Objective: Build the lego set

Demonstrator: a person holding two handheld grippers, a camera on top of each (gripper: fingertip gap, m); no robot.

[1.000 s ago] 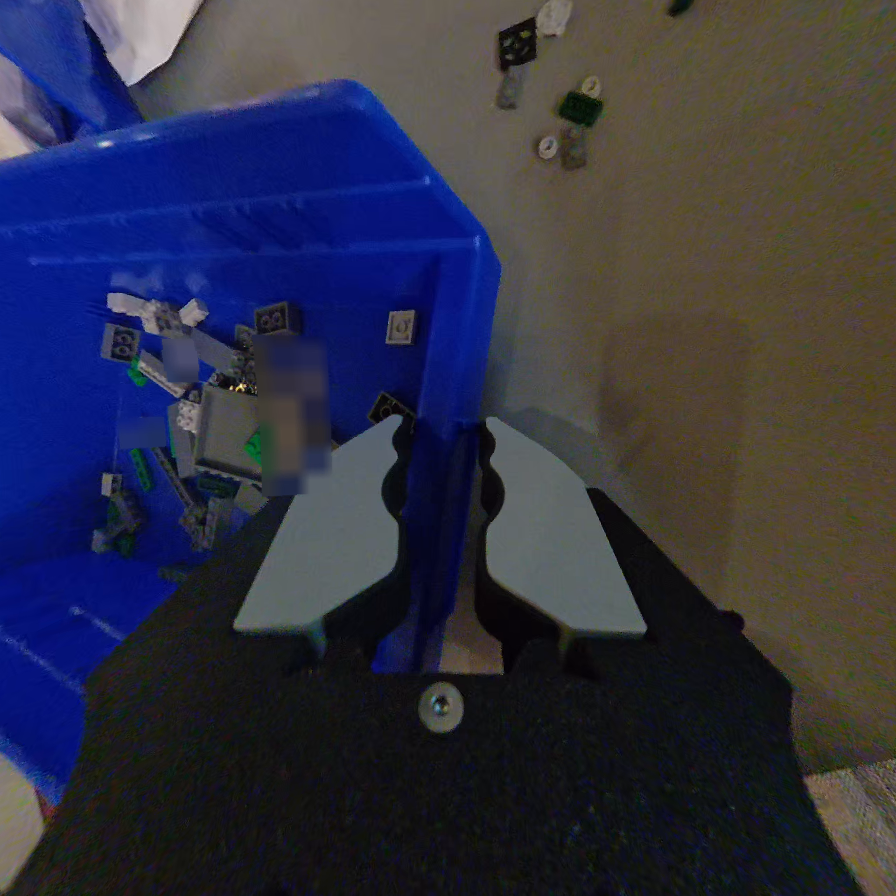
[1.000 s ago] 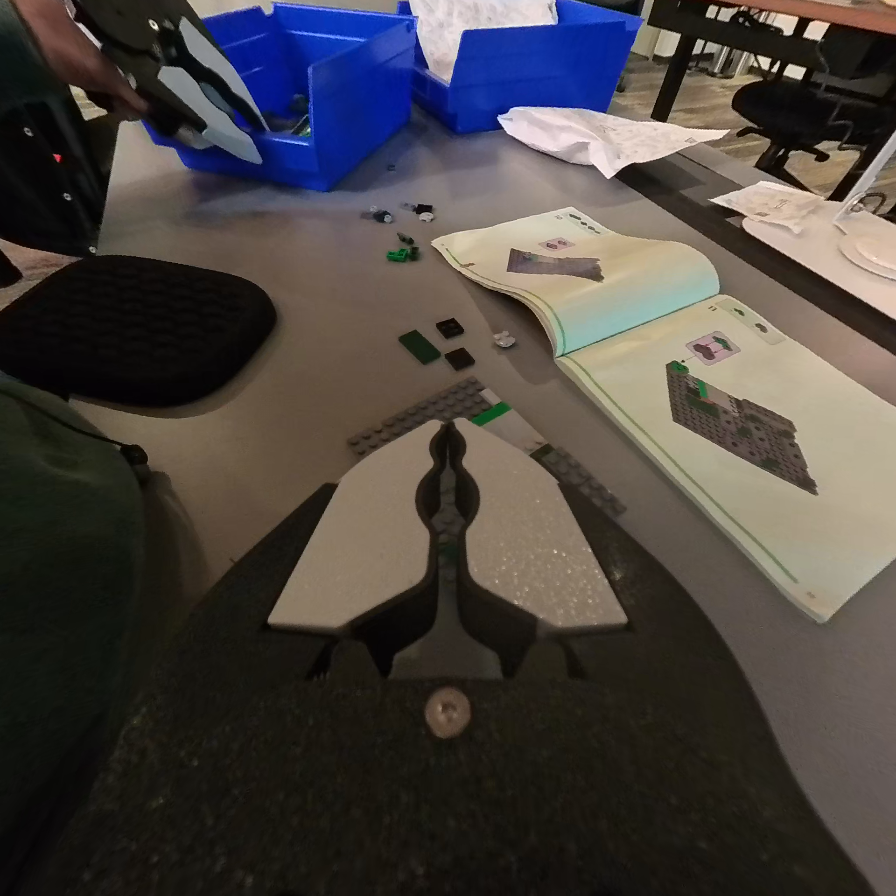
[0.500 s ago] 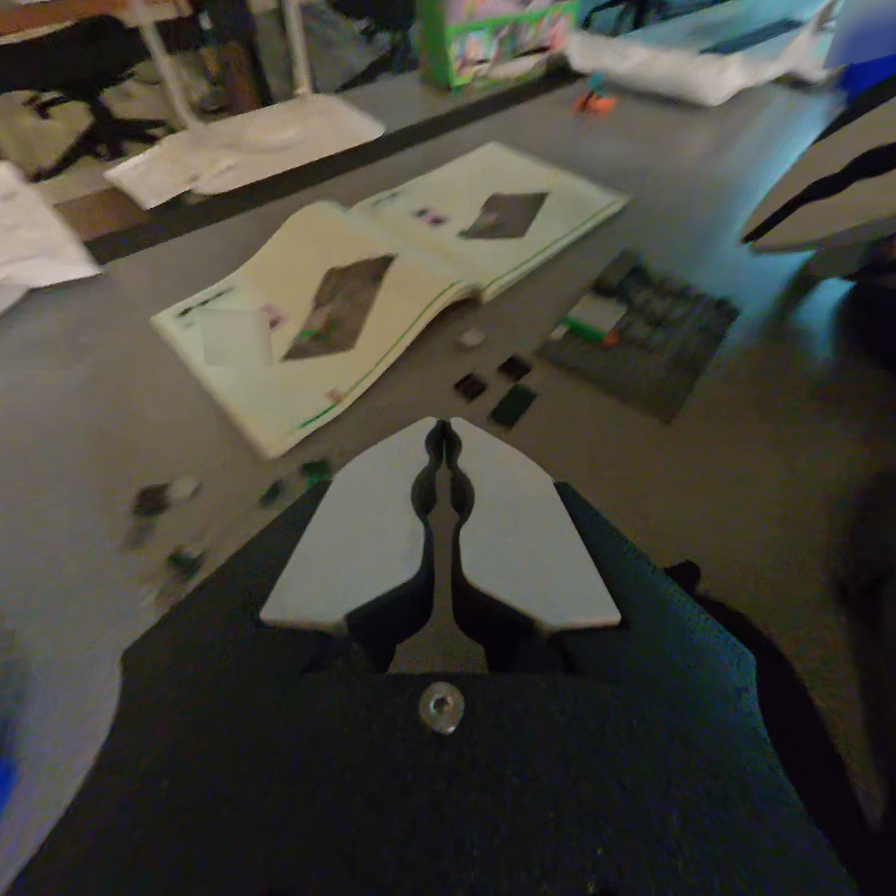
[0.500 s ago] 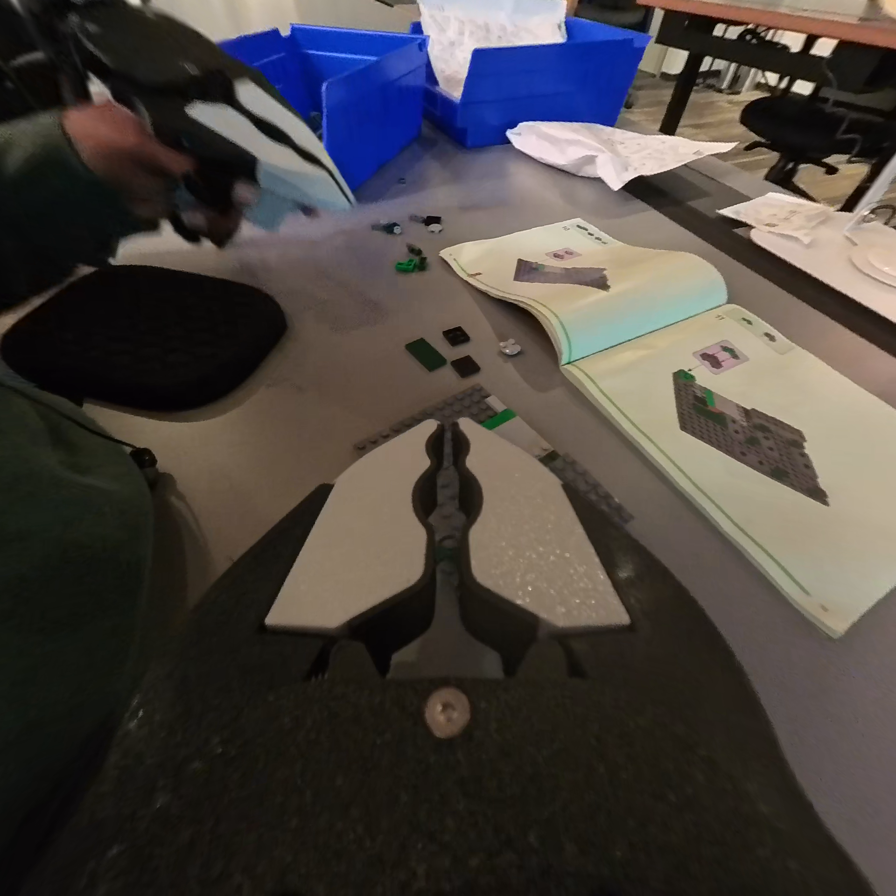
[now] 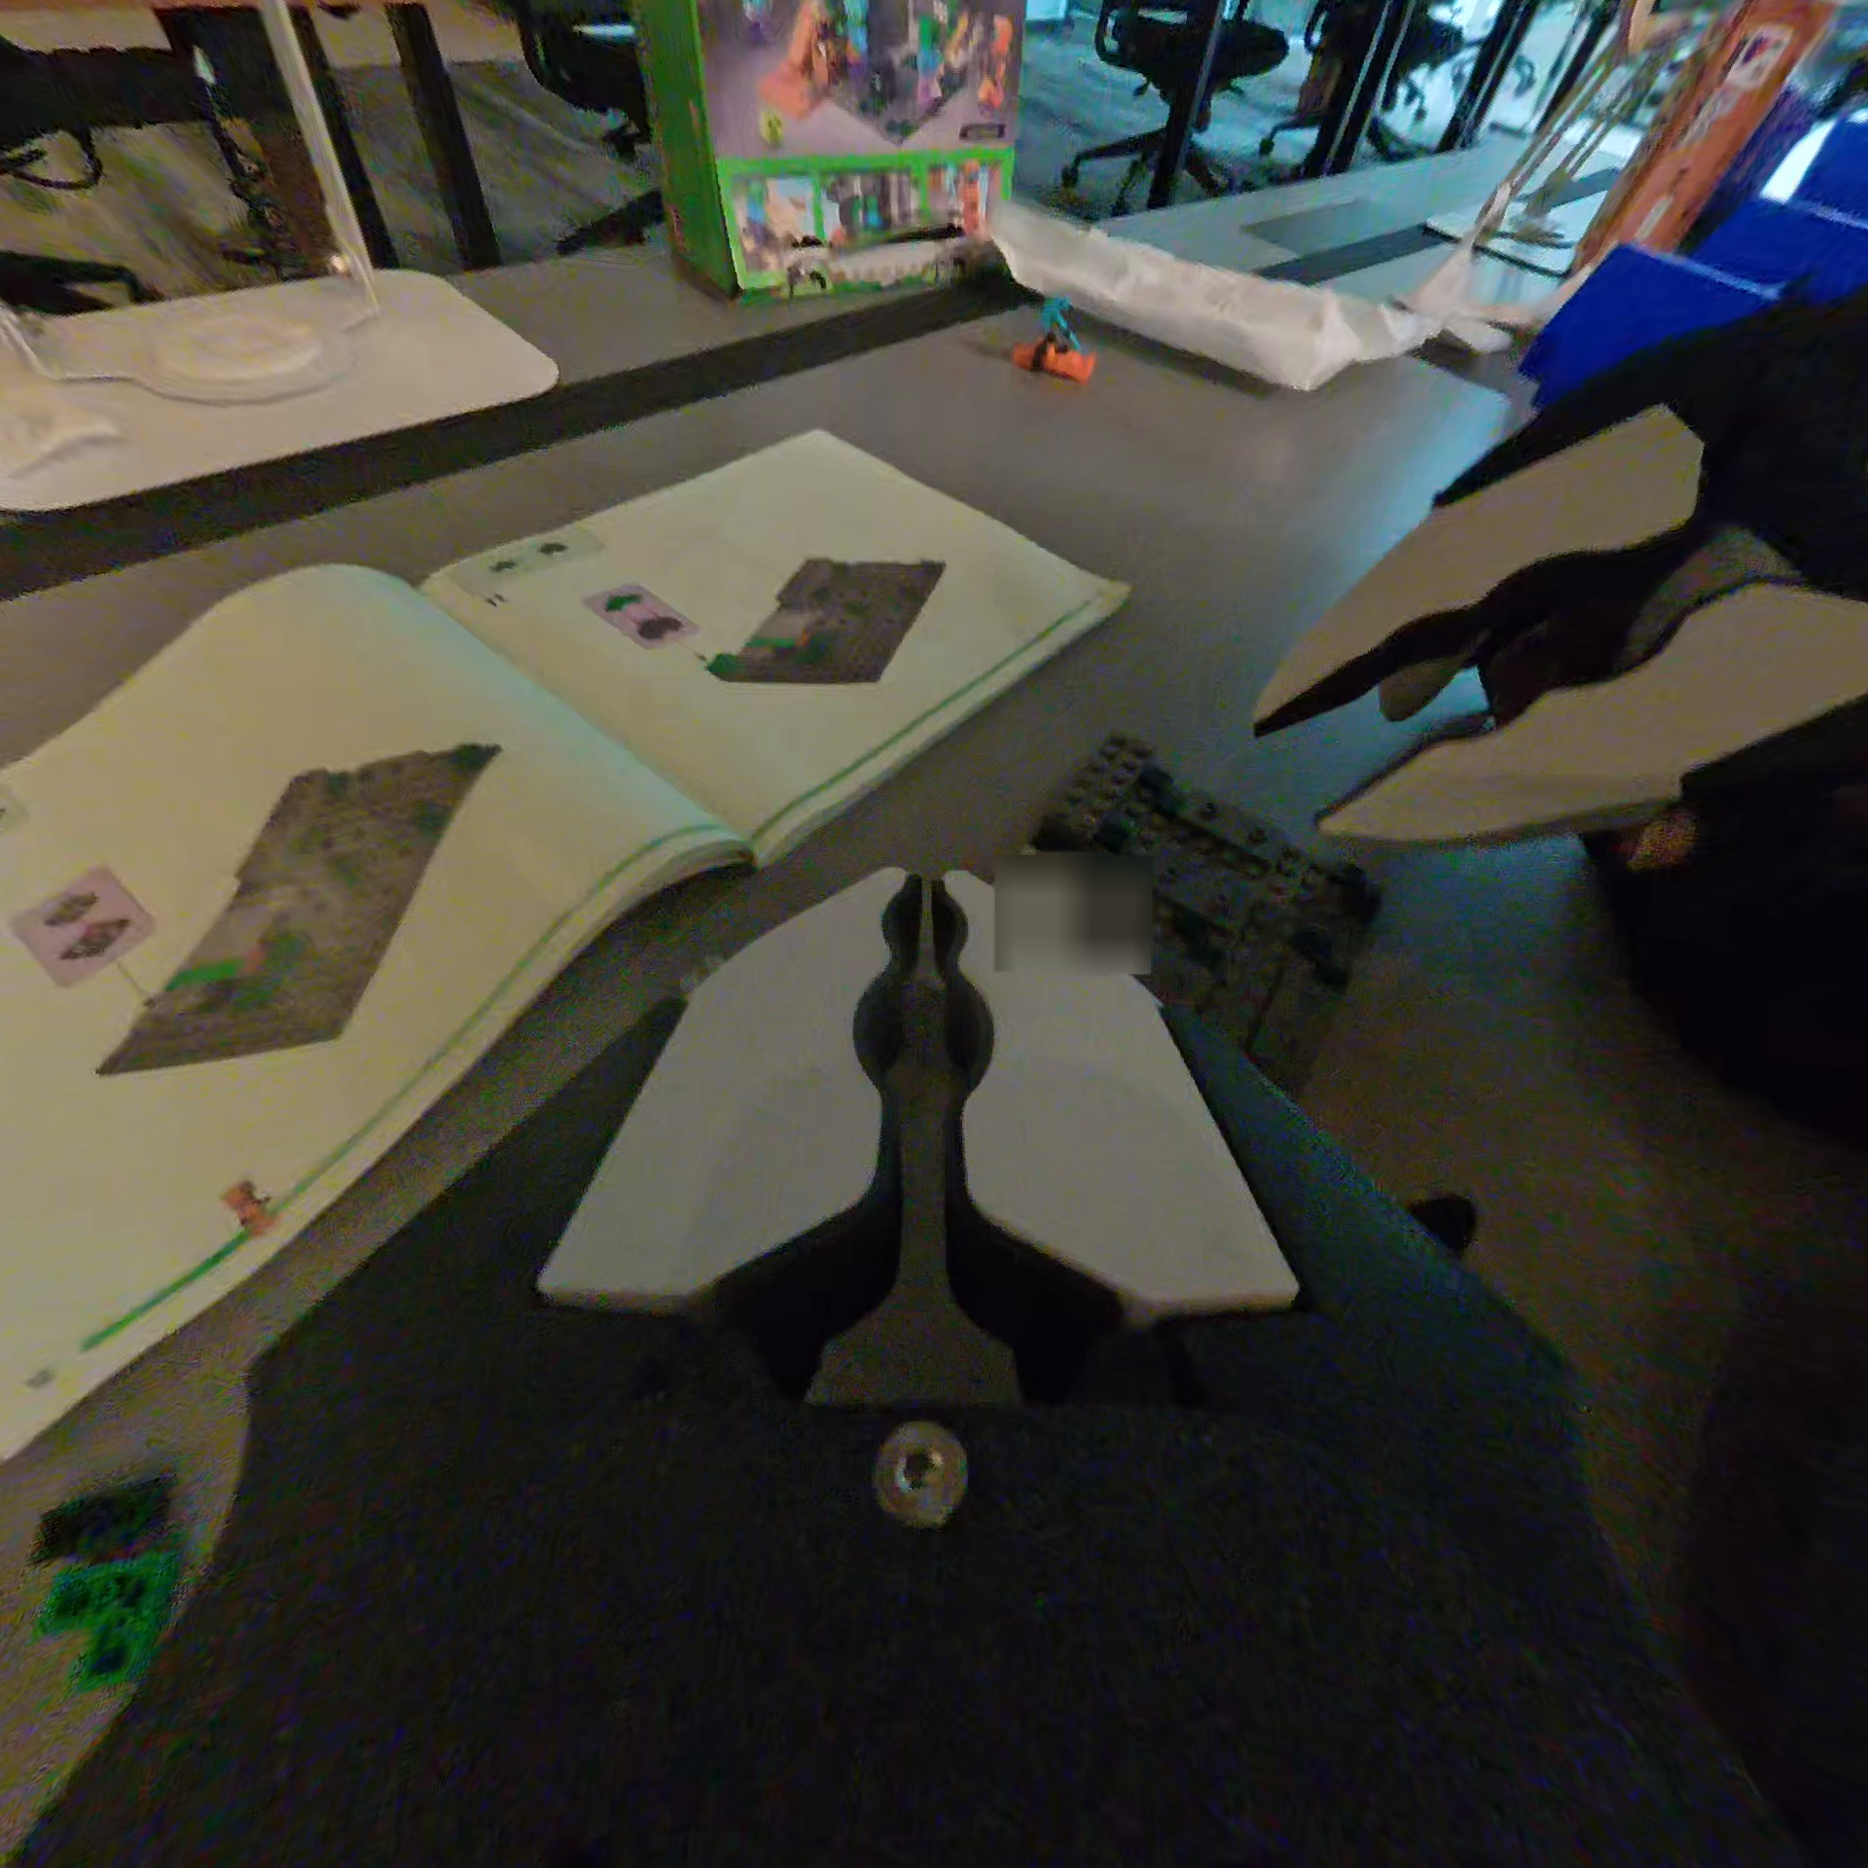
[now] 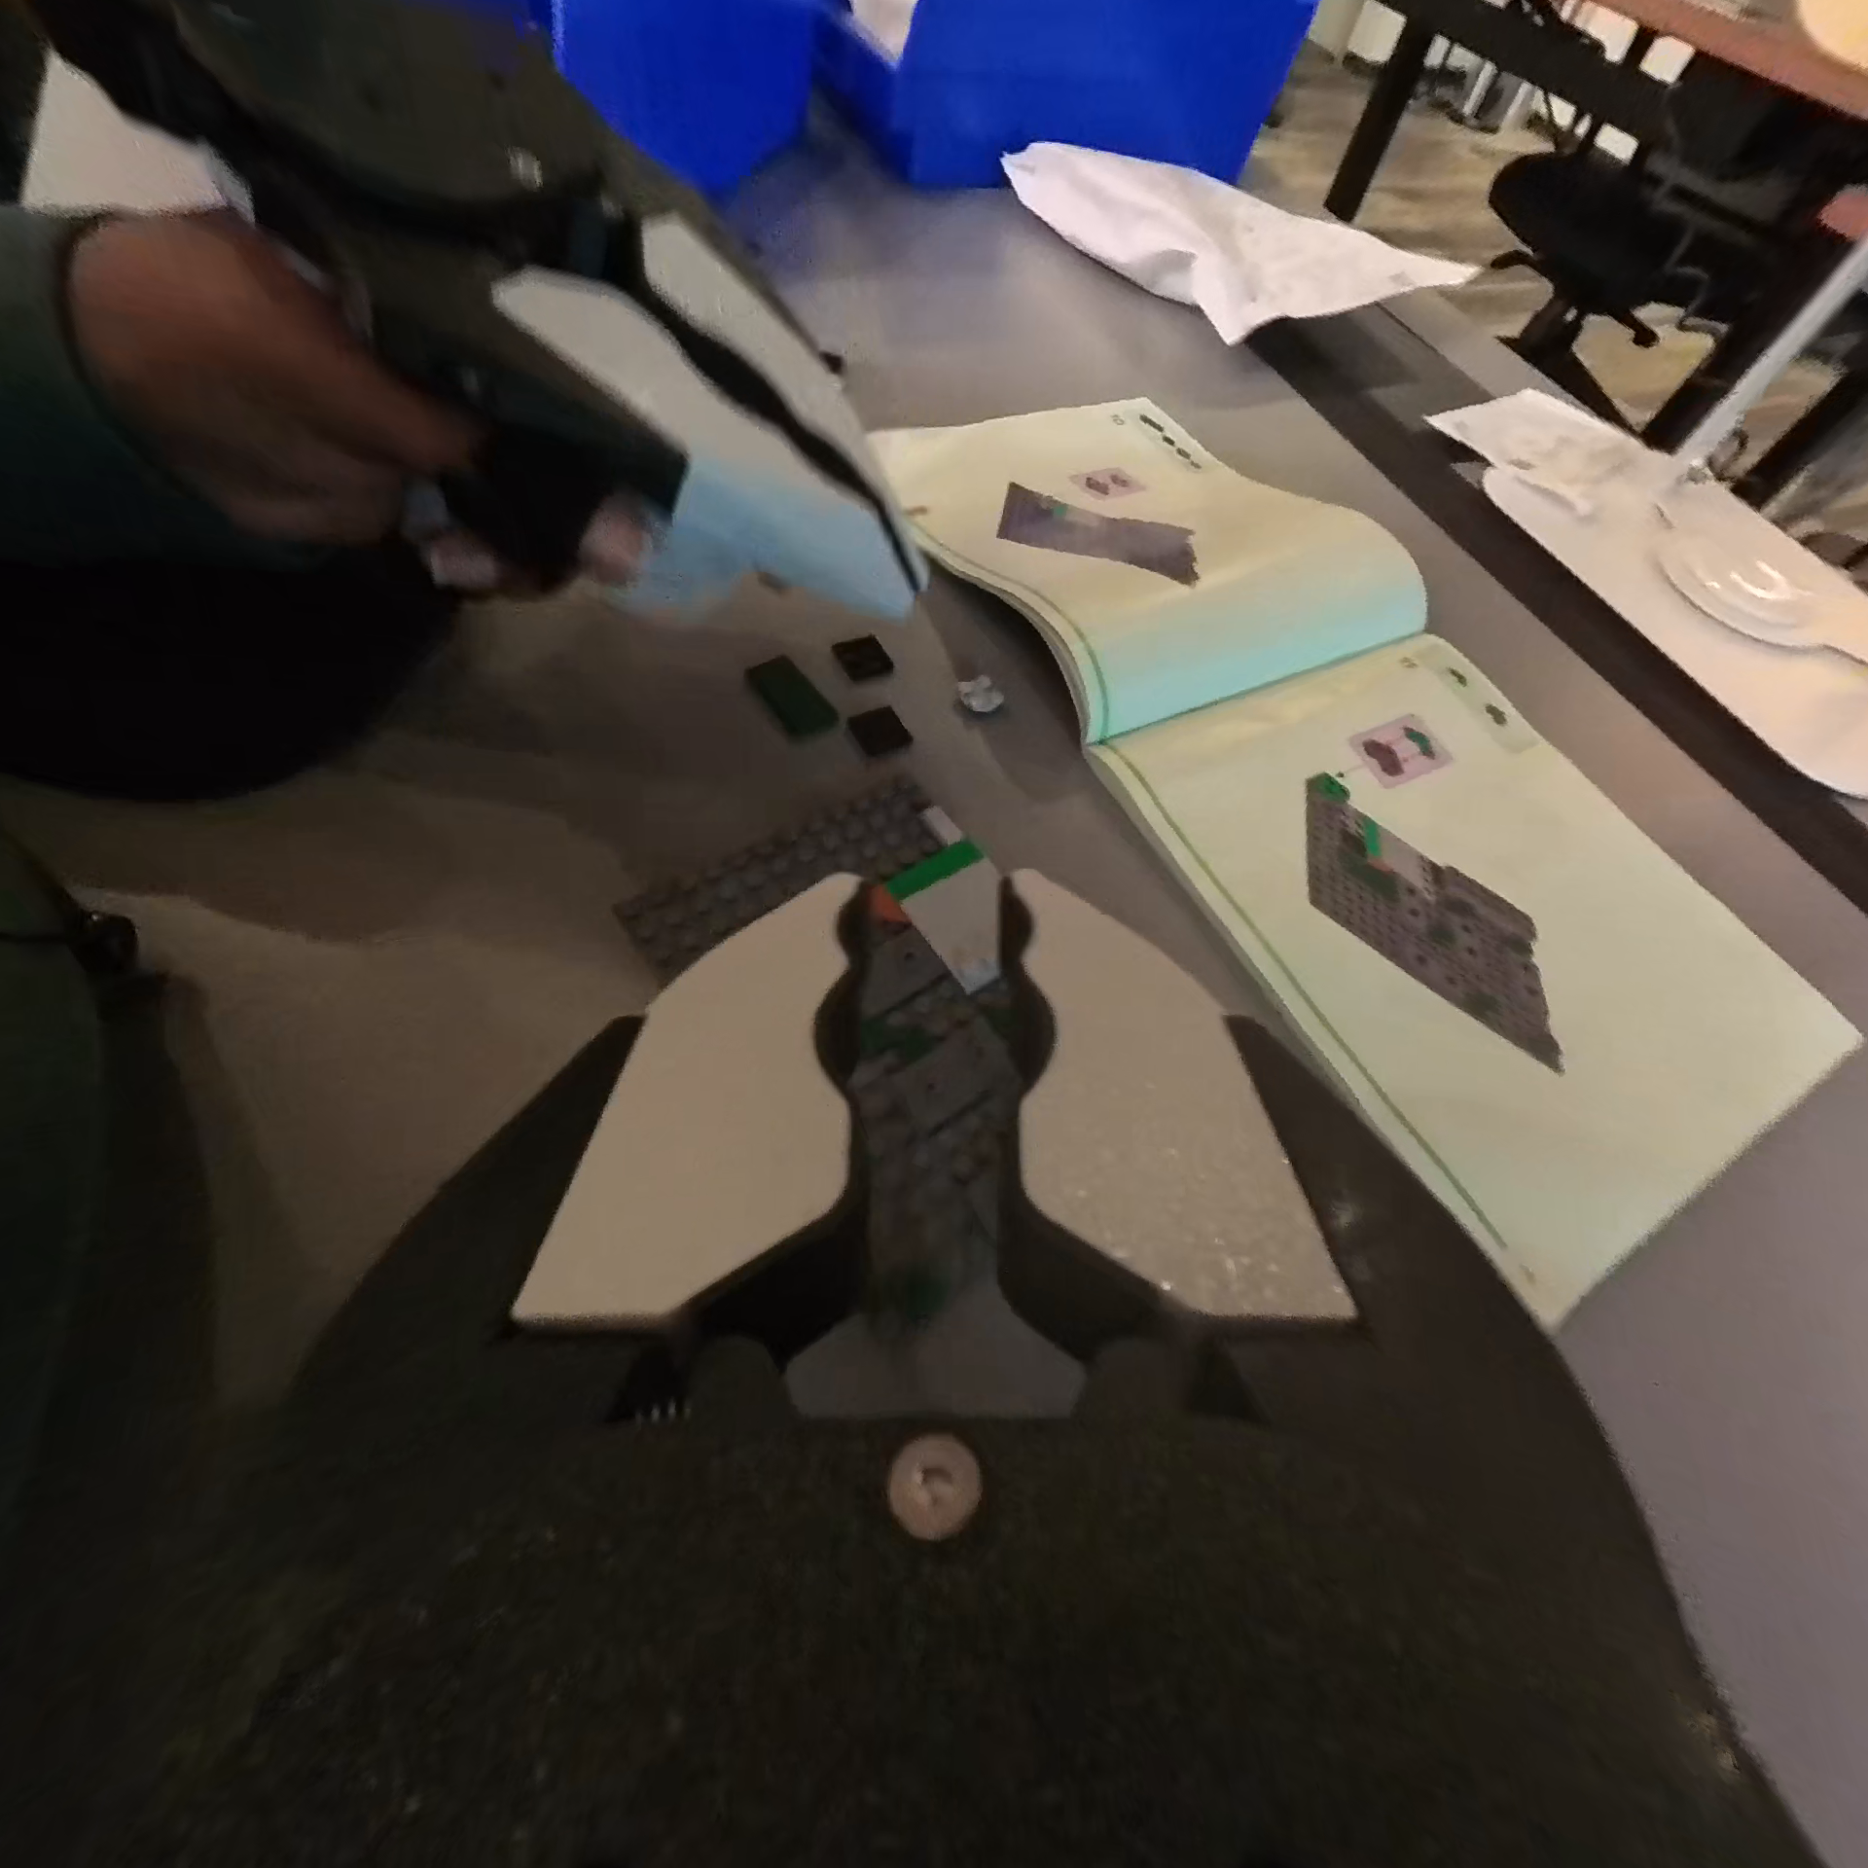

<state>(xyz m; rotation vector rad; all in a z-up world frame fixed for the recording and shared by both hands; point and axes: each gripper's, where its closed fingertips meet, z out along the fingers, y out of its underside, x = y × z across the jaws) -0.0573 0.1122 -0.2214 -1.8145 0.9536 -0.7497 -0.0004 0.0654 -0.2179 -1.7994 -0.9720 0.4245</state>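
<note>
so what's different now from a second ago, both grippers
The left gripper let go of the blue bin's wall, shut, and swung from the bin across the table to hover over the loose dark pieces beside the instruction booklet. The right gripper opened from nearly shut above the grey baseplate. Booklet, baseplate and loose pieces stayed put.

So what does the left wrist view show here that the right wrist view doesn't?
Only the left wrist view shows the green set box standing at the far table edge, a small orange and teal figure, and green loose pieces at lower left. Only the right wrist view shows three dark tiles and a person's hand. Both show the open instruction booklet, the grey baseplate and both hand-held grippers.
</note>
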